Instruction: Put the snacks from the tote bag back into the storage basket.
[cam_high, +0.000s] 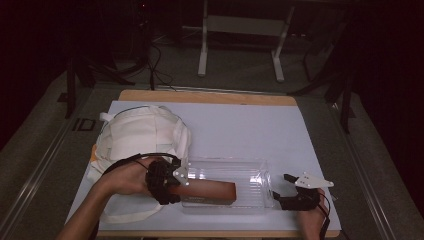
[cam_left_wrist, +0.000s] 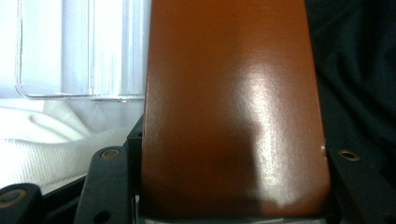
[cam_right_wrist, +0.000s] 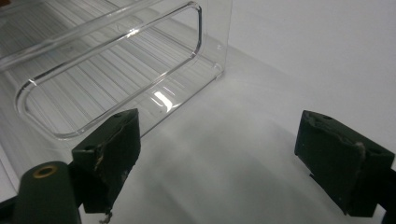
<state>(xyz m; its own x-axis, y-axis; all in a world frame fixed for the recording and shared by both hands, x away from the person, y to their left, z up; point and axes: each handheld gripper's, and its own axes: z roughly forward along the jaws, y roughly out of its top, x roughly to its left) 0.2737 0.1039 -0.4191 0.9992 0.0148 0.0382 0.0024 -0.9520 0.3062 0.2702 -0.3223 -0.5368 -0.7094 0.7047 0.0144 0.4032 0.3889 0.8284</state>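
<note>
White cloth bag (cam_high: 142, 137) on pale table mat (cam_high: 240, 130), wooden table edge (cam_high: 210, 96), white table frame (cam_high: 240, 25) behind

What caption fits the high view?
Left gripper lays a brown case into the clear bin; right gripper open beside it.

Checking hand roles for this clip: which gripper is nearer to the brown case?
Left. The left gripper is shut on the brown case, holding its end over the clear bin. The right gripper sits open beyond the bin's far end, apart from the case.
</note>
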